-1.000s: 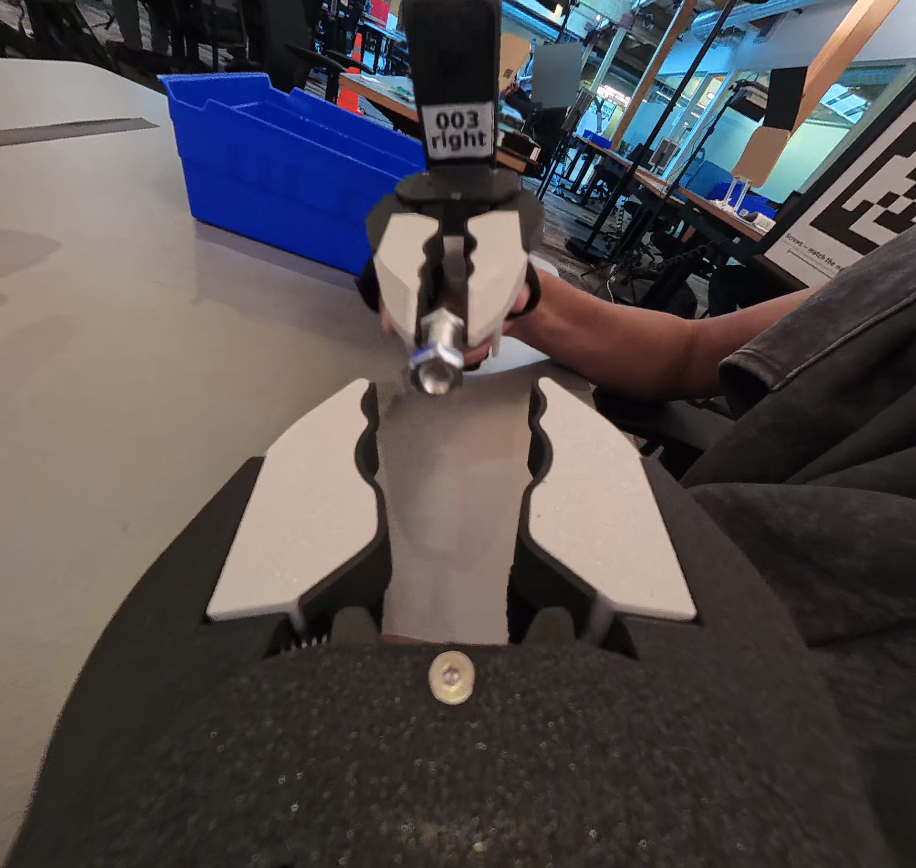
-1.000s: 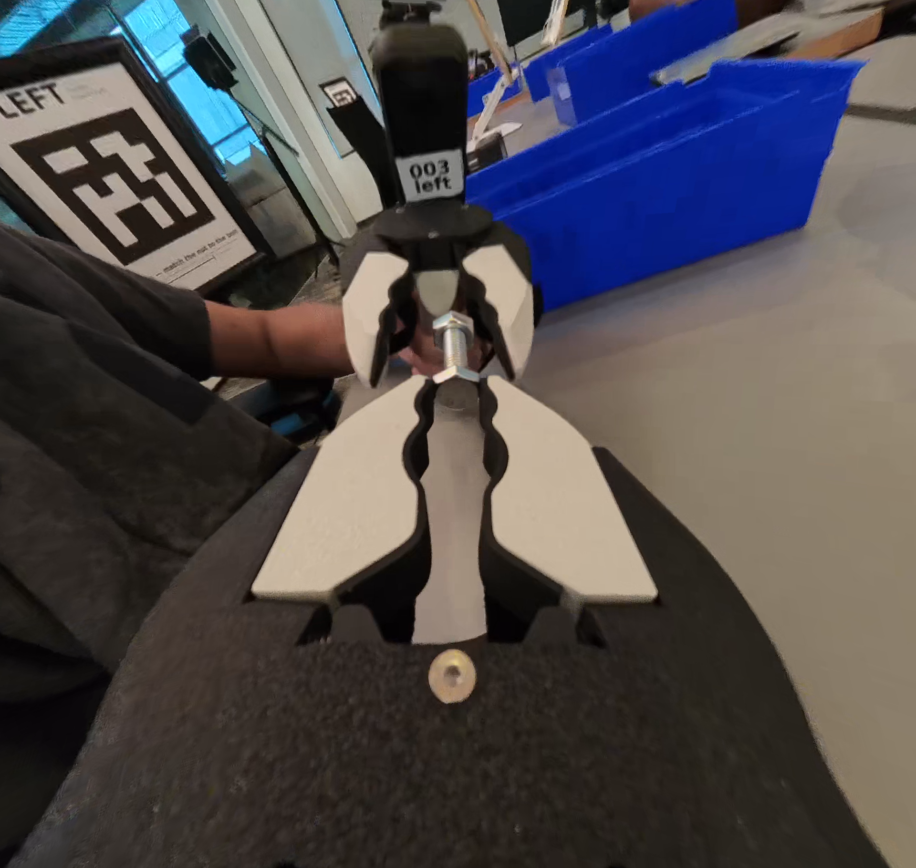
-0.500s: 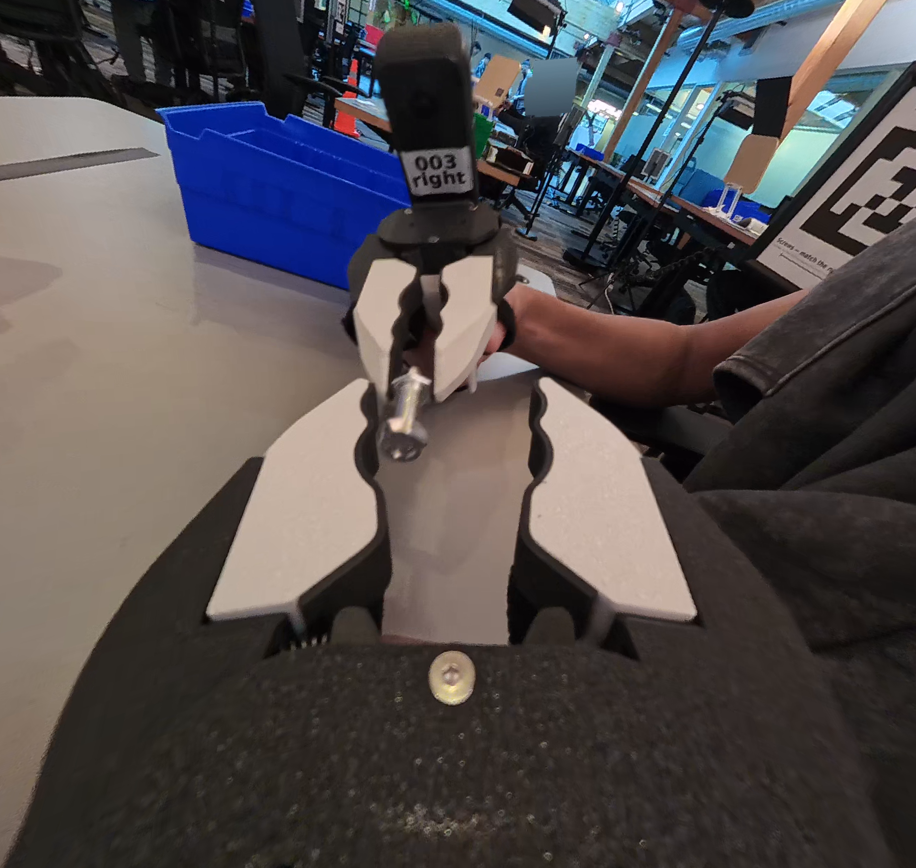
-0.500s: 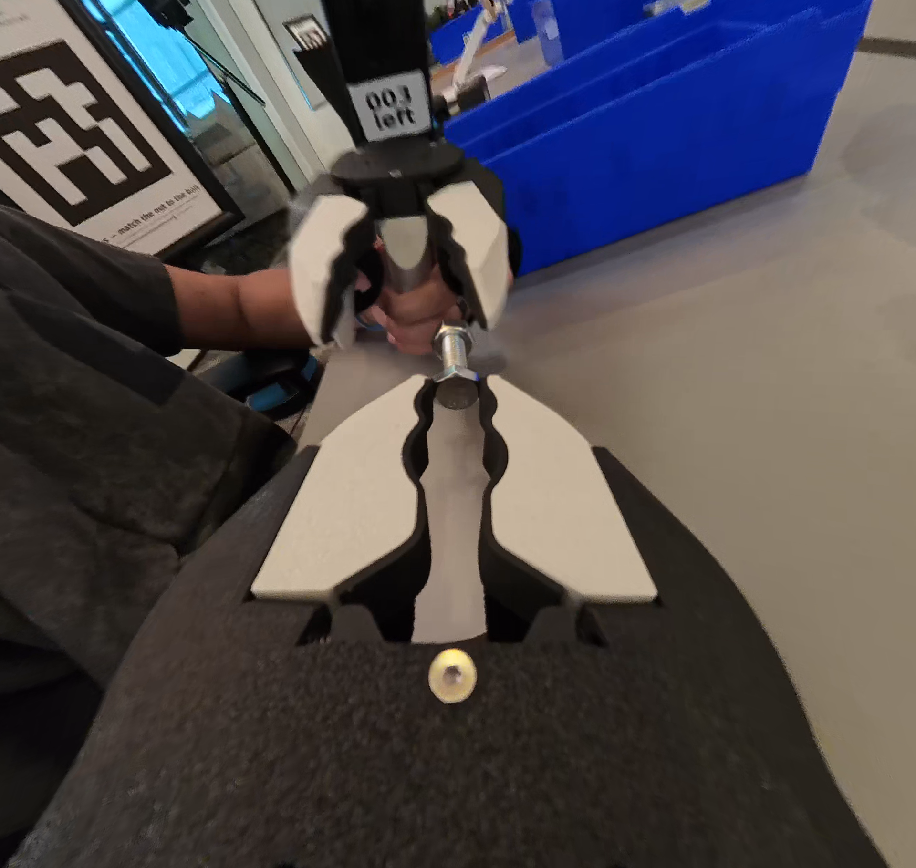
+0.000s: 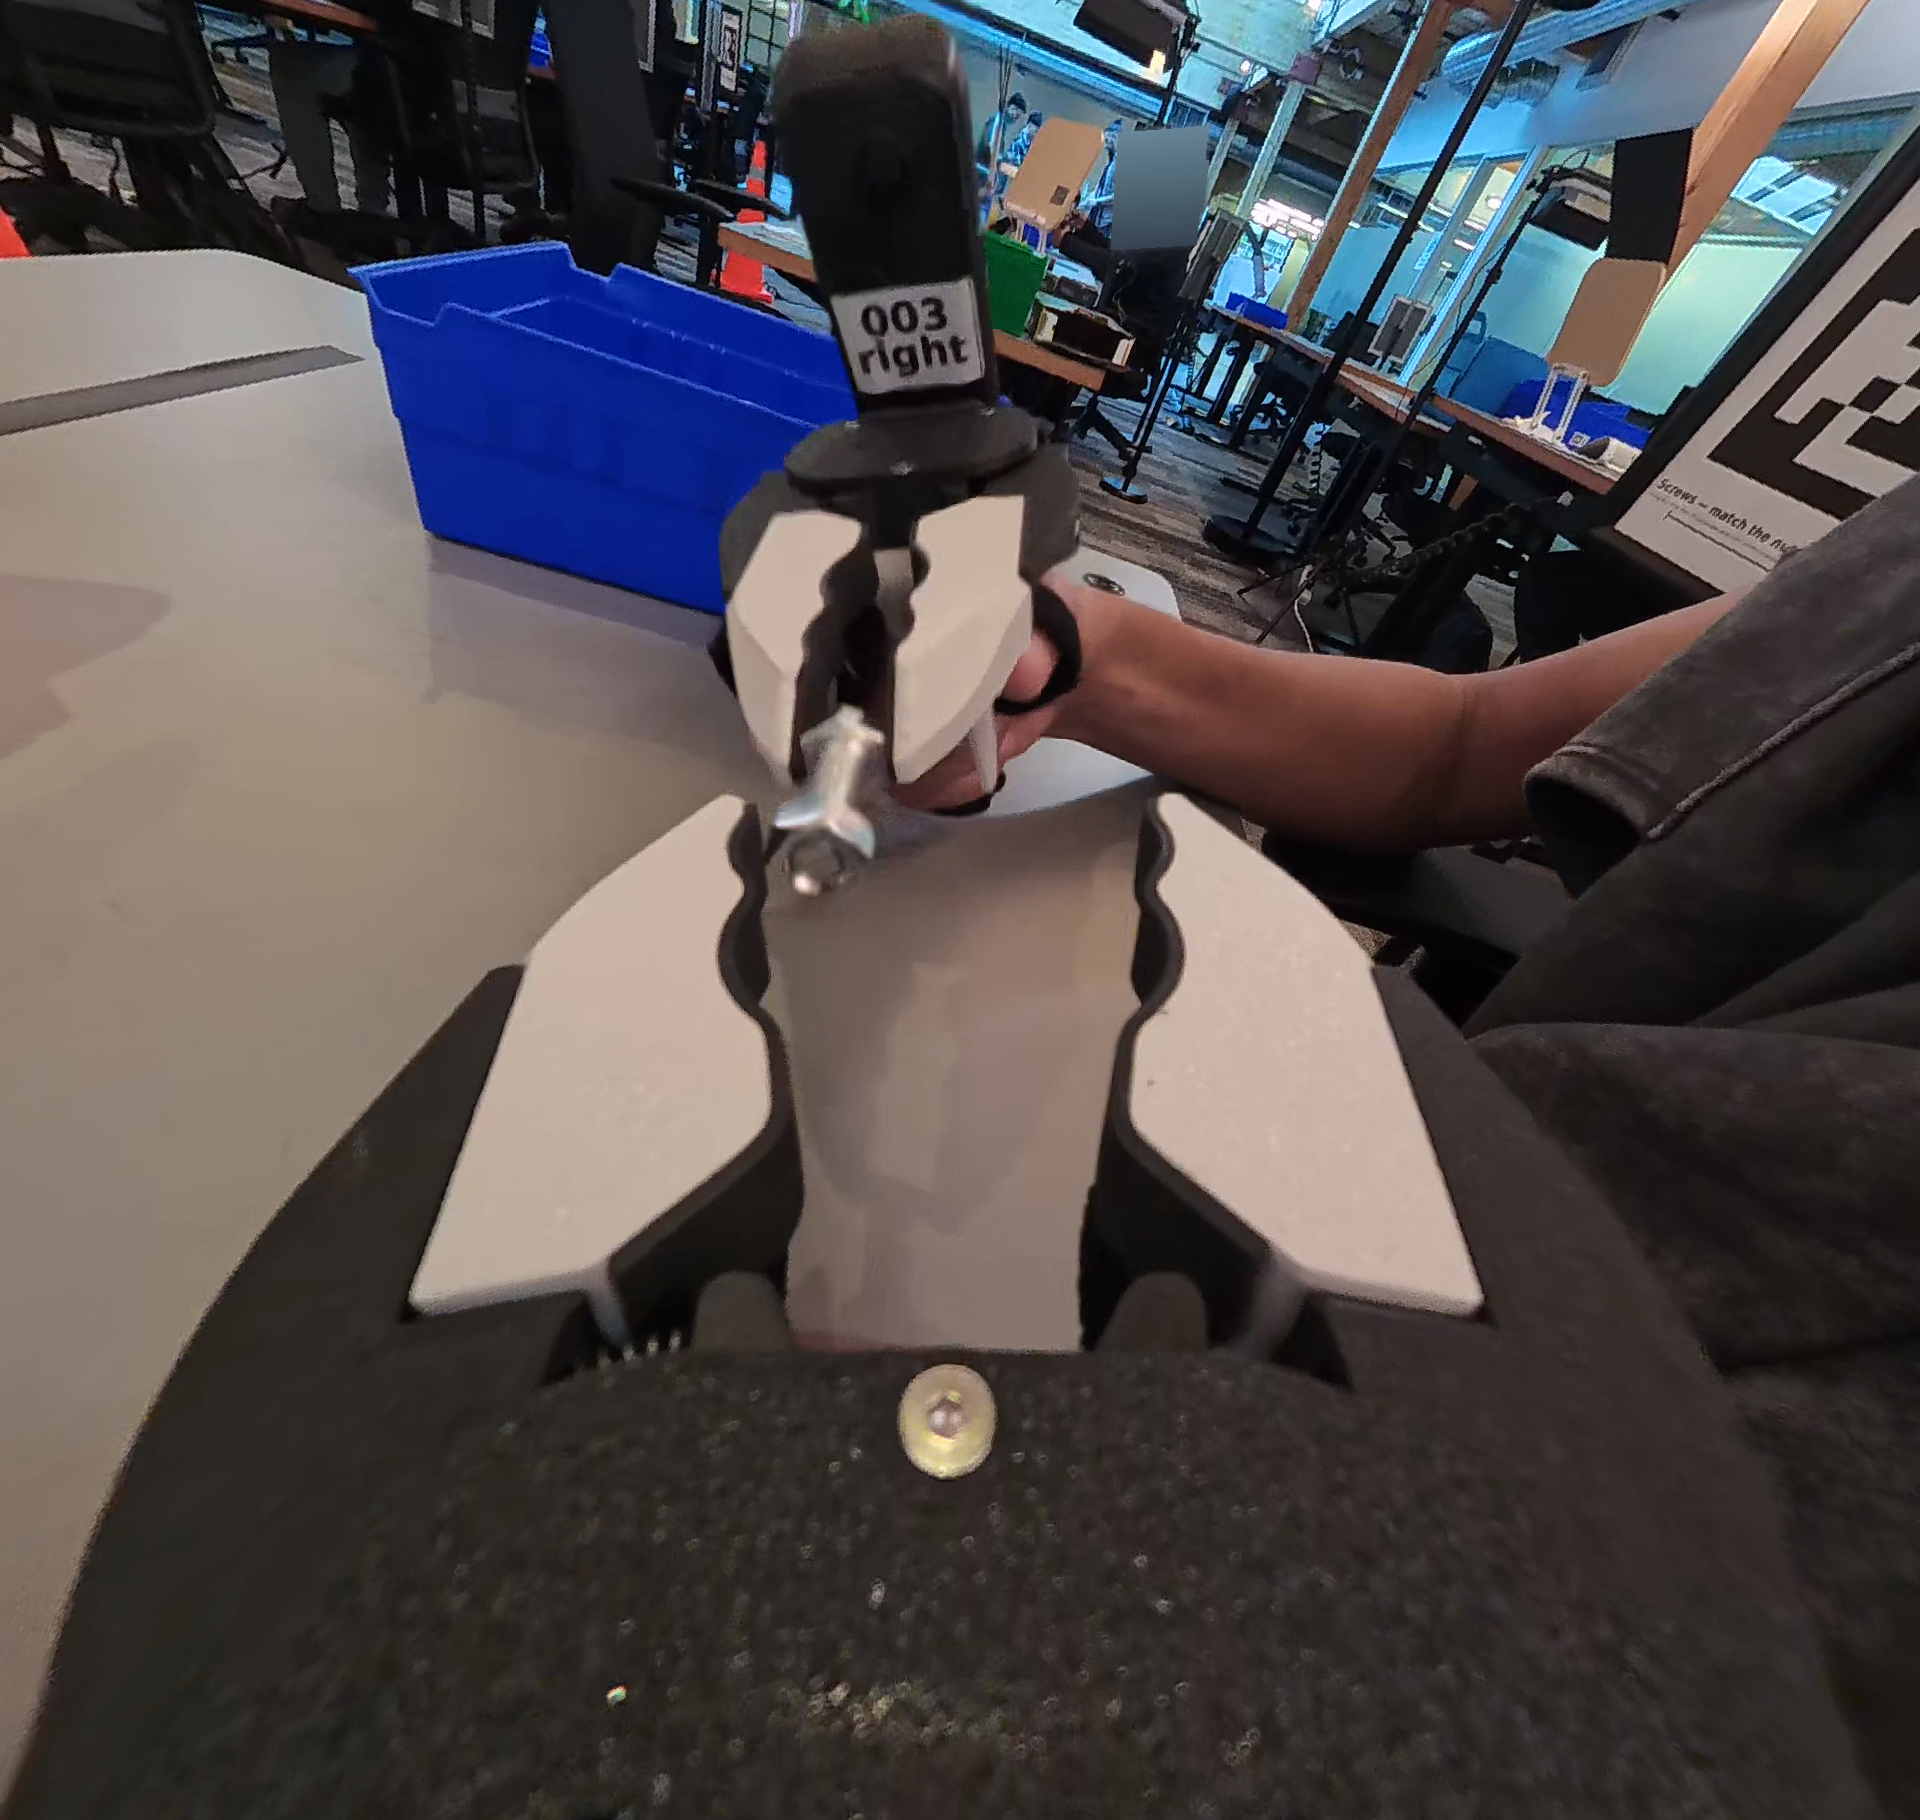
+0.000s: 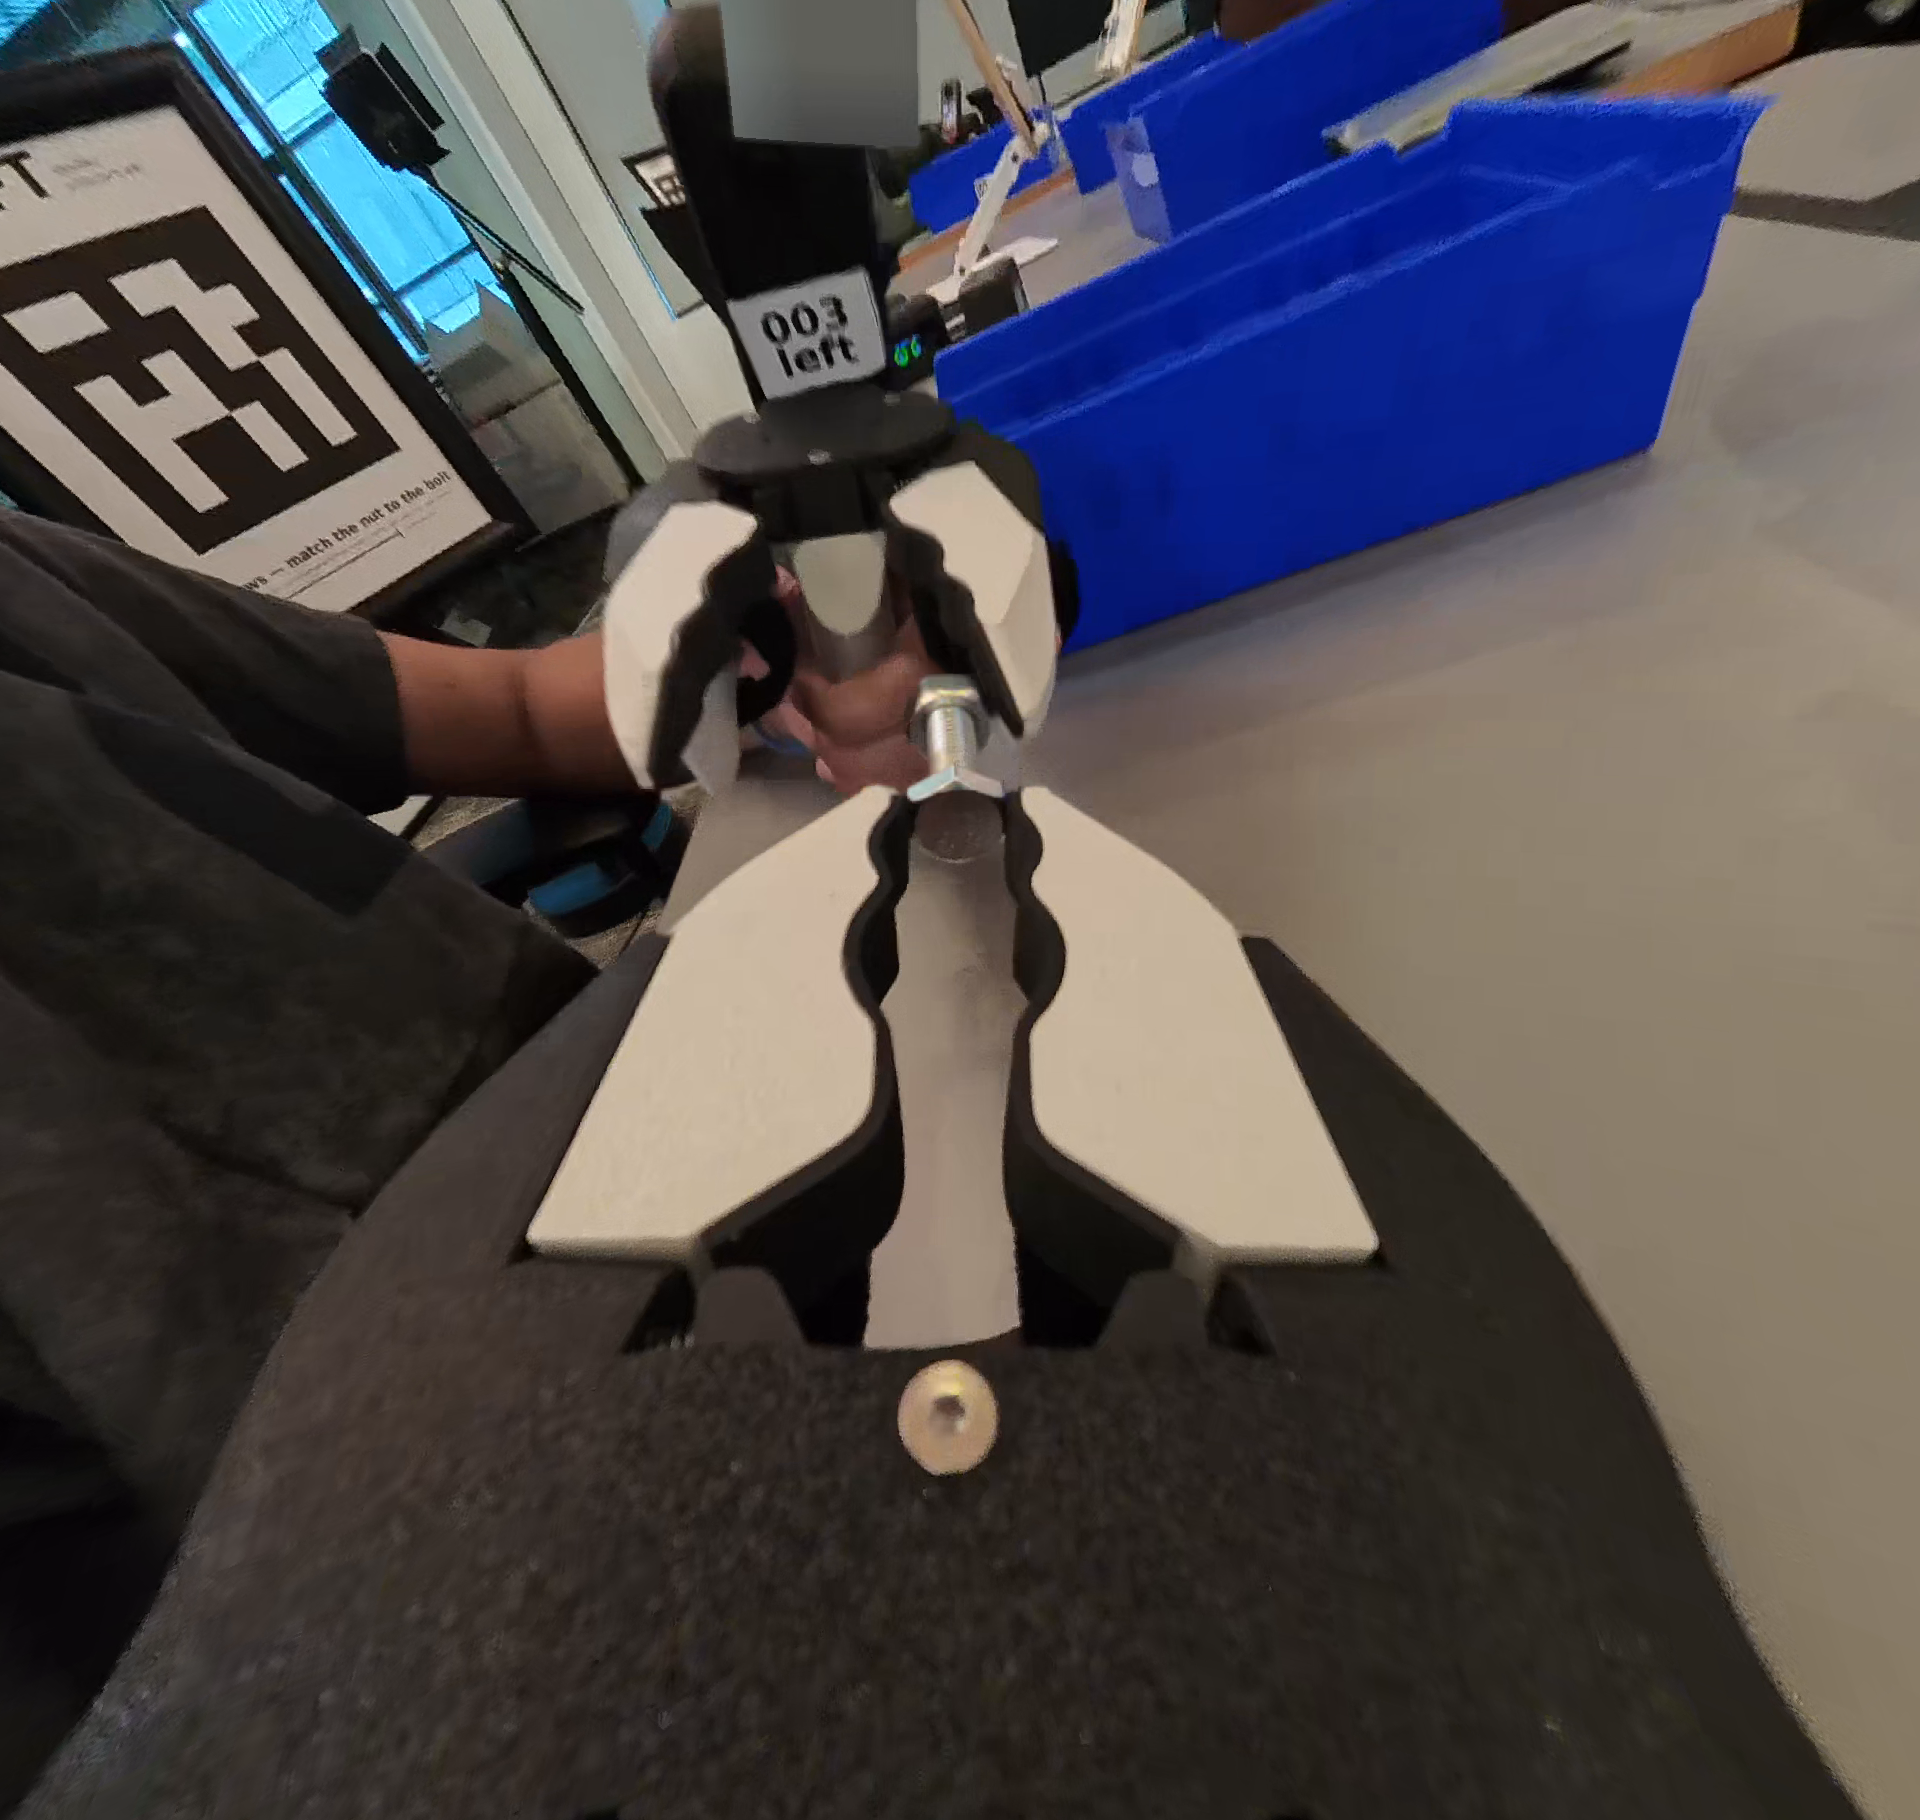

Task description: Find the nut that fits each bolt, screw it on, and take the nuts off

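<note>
Right gripper (image 6: 951, 820), clenched on one end of the bolt (image 6: 948, 747), should hold it steady while the released left gripper (image 5: 948, 820) (jaws spread wide) shifts left to centre the nut (image 5: 821, 866), which sits just beside its left finger, before closing.

Hidden and cut-off parts

My right claw (image 6: 958, 814) covers the bolt (image 6: 953, 744) head; the blue bin (image 5: 582, 420) interior is hidden; the framed sign (image 5: 1808, 399) runs off the edge.
</note>
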`<state>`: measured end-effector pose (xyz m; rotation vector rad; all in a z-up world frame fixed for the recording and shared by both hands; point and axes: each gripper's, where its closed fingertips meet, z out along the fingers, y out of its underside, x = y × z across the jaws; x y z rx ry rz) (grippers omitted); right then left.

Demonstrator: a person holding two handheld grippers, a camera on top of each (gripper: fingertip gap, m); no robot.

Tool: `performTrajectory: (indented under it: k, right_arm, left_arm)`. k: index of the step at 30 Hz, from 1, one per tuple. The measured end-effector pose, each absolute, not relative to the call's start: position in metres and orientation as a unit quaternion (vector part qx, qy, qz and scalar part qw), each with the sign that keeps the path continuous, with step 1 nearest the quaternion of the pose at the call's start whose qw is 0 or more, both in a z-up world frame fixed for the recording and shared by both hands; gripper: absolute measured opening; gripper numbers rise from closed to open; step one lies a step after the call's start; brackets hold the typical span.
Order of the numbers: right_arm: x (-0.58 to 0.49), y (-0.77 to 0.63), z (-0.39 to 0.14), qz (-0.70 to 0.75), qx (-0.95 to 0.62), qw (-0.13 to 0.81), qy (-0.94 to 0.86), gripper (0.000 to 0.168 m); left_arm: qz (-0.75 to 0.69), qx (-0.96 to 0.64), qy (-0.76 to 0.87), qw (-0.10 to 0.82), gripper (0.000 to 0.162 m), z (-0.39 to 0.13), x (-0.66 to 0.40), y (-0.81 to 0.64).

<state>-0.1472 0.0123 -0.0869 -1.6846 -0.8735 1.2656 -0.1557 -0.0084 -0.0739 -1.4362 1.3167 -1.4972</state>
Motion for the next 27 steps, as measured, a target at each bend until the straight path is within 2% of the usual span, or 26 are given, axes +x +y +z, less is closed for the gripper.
performTrajectory:
  k: [2,6,8,9,12,15,17,18,21,25,27]
  right_arm:
    - [-0.150,0.007,-0.097,0.505,-0.678,0.402,-0.352,0.018]
    - [-0.142,0.004,-0.066,0.535,-0.637,0.442,-0.335,0.018]
    - [-0.137,0.012,-0.072,0.511,-0.653,0.446,-0.337,0.018]
    - [-0.137,0.012,-0.077,0.517,-0.655,0.438,-0.334,0.018]
    - [-0.142,0.005,-0.091,0.501,-0.669,0.417,-0.357,0.018]
    - [-0.140,0.001,-0.066,0.543,-0.632,0.436,-0.340,0.018]
    - [-0.137,0.010,-0.071,0.521,-0.648,0.441,-0.339,0.018]
    - [-0.139,0.011,-0.077,0.518,-0.654,0.433,-0.340,0.018]
    - [-0.149,0.001,-0.091,0.515,-0.663,0.404,-0.363,0.018]
    - [-0.149,0.004,-0.060,0.546,-0.626,0.438,-0.344,0.018]
    - [-0.150,0.010,-0.071,0.519,-0.648,0.432,-0.351,0.018]
  left_arm:
    - [-0.581,-0.544,0.506,0.333,0.060,-0.071,-0.155,-0.010]
    - [-0.572,-0.546,0.516,0.331,0.061,-0.074,-0.151,-0.010]
    - [-0.575,-0.545,0.516,0.327,0.062,-0.075,-0.148,-0.012]
    - [-0.570,-0.548,0.518,0.328,0.068,-0.076,-0.147,-0.012]
    - [-0.572,-0.544,0.518,0.330,0.060,-0.074,-0.147,-0.012]
    - [-0.570,-0.546,0.517,0.330,0.061,-0.075,-0.147,-0.011]
    - [-0.576,-0.543,0.515,0.329,0.061,-0.074,-0.148,-0.014]
    - [-0.573,-0.545,0.513,0.332,0.069,-0.074,-0.148,-0.013]
    - [-0.578,-0.540,0.507,0.343,0.059,-0.069,-0.152,-0.012]
    - [-0.574,-0.546,0.504,0.343,0.061,-0.073,-0.156,-0.010]
    - [-0.579,-0.543,0.503,0.343,0.060,-0.071,-0.157,-0.011]
